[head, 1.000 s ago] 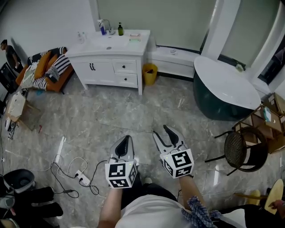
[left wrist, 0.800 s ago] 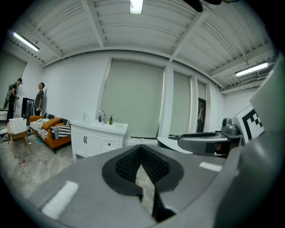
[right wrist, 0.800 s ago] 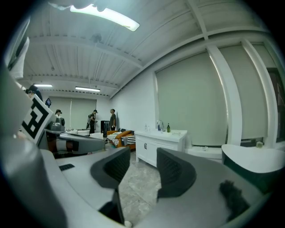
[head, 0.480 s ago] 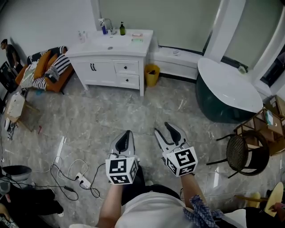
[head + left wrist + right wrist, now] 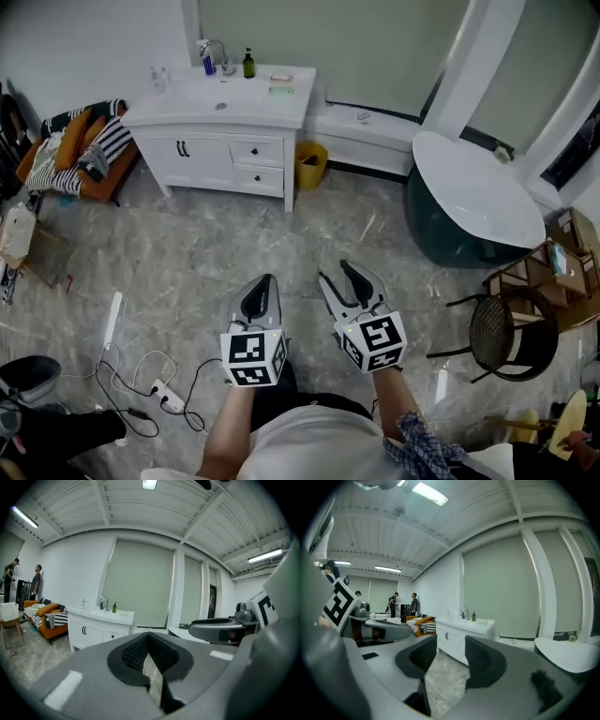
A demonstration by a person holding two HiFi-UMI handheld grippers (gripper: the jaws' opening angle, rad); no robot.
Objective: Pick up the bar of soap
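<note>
Far ahead stands a white vanity (image 5: pixel 225 122) with a sink, a faucet and a green bottle (image 5: pixel 248 64). Two small flat pieces lie on its right end, one pinkish (image 5: pixel 280 77) and one pale green (image 5: pixel 279 90); which is the bar of soap I cannot tell. Both grippers hang over the marble floor, well short of the vanity. My left gripper (image 5: pixel 260 292) is shut, its tips touching with nothing between them (image 5: pixel 149 637). My right gripper (image 5: pixel 337 275) is open and empty (image 5: pixel 450 651). The vanity also shows small in the left gripper view (image 5: pixel 101 625) and the right gripper view (image 5: pixel 464 632).
A yellow bin (image 5: pixel 311 164) stands beside the vanity. A dark tub with a white rim (image 5: pixel 473 202) is at the right, a round wicker chair (image 5: pixel 506 333) nearer. An orange sofa with striped blankets (image 5: pixel 70 150) and a power strip with cables (image 5: pixel 159 398) are at the left.
The head view has shifted a little, so the vanity sits slightly further left and looks a bit larger. Both grippers keep the same pose and jaw spacing.
</note>
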